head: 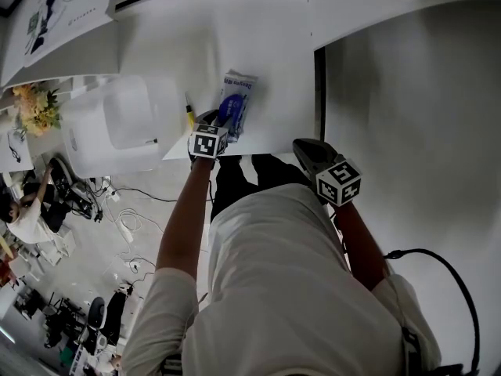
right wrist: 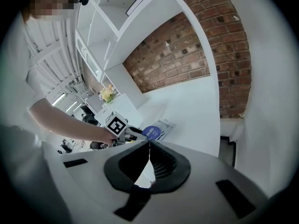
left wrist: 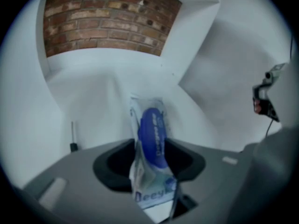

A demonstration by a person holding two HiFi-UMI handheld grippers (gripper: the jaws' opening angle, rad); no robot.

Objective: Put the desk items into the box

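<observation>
Packet (left wrist: 150,125): flat clear-plastic pouch, blue oval thing sealed inside, blue print on the near end. It's lying on the white bench (head: 266,45), close to the front edge. Looks v. light and floppy at the edges. The film's glossy, so prob. slippery, and the blue lump in the middle seems the only stiff bit. I'd pinch across that lump or along a sealed edge w/ a firm squeeze, else the film may slide out. Doesn't look fragile, tho what's inside I can't tell.

Left gripper (head: 210,135) is right on it: jaws wide apart, packet's near end between them, pads not pressing, so not held.

Just left of the packet there's a thin pen (head: 189,113), yellow w/ a dark tip. It's round and hard, likely to roll.

Further left, the box (head: 86,135): milky translucent plastic, rounded corners, smooth walls. Can't tell if the top's open.

Right gripper (right wrist: 149,146) is off to the right, well apart from the packet. Its jaws are closed tip to tip w/ nothing in them, and the pads are dark and ribbed.

Rough red brick wall (left wrist: 103,17) behind the bench.
</observation>
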